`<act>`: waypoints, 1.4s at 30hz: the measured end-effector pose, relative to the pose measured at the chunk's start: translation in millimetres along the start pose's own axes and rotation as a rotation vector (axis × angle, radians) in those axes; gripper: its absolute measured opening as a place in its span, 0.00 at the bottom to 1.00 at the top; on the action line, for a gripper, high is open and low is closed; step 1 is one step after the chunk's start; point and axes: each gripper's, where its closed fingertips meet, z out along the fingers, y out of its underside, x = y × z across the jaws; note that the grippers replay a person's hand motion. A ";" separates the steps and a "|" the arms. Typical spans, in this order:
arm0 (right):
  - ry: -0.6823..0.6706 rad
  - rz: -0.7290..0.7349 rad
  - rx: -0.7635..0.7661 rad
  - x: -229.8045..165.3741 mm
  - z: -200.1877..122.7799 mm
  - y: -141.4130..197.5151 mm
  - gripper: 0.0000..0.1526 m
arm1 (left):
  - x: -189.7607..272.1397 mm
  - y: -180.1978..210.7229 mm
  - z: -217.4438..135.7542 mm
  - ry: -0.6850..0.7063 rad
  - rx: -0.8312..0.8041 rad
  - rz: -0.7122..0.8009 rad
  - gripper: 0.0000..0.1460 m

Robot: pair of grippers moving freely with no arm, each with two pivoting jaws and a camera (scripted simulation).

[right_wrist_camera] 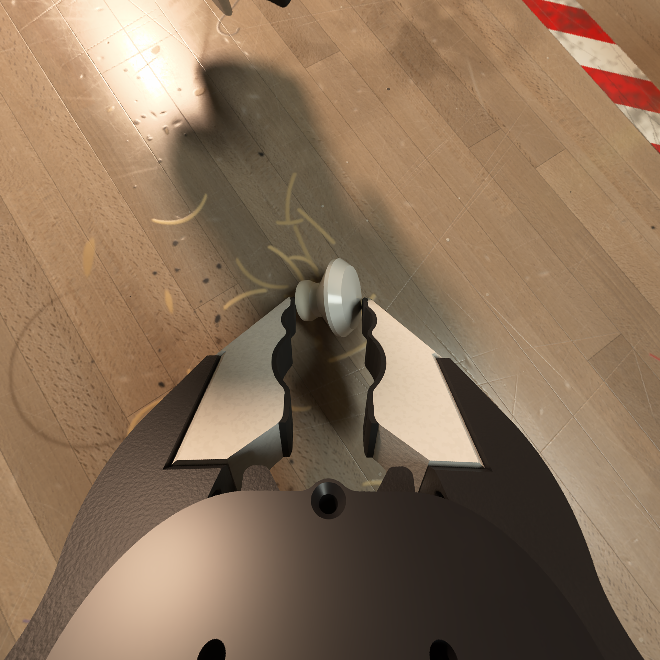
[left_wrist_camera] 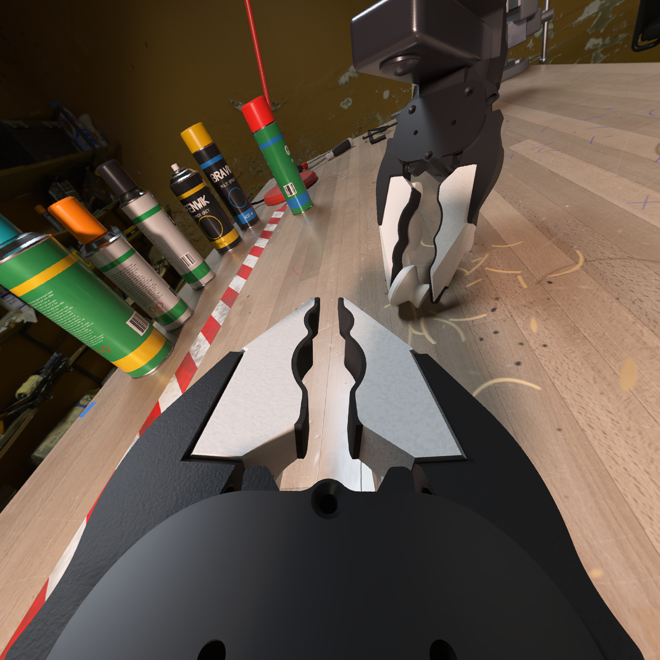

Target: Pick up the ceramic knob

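The white ceramic knob (right_wrist_camera: 339, 296) lies on its side between my right gripper's fingertips, its wide head against the right tip and its small foot against the left tip. My right gripper (right_wrist_camera: 328, 303) is shut on it, at or just above the wooden bench top (right_wrist_camera: 464, 214). In the left wrist view the right gripper (left_wrist_camera: 414, 294) points steeply down with the knob (left_wrist_camera: 405, 280) at its tips. My left gripper (left_wrist_camera: 328, 301) is empty, its jaws nearly together, low over the bench and short of the knob.
Several spray cans (left_wrist_camera: 200, 210) stand in a row along the bench's left edge, beside a red-and-white striped tape line (left_wrist_camera: 228, 296). A red disc (left_wrist_camera: 285, 189) and a screwdriver (left_wrist_camera: 339, 148) lie farther back. A metal vise (left_wrist_camera: 528, 21) stands at the far end. Wood shavings (left_wrist_camera: 500, 268) are scattered around the knob.
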 end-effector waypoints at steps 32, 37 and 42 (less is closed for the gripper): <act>-0.002 0.017 0.022 1.6 -3.8 -1.7 0.24 | -1.5 -2.6 -1.6 0.002 0.023 -0.014 0.07; -0.001 0.016 0.034 1.5 -6.1 -4.0 0.24 | -1.2 -9.6 -4.4 0.016 0.072 -0.028 0.07; 0.000 0.013 0.052 1.1 -8.7 -7.1 0.24 | -3.5 -18.5 -9.1 0.040 0.137 -0.101 0.07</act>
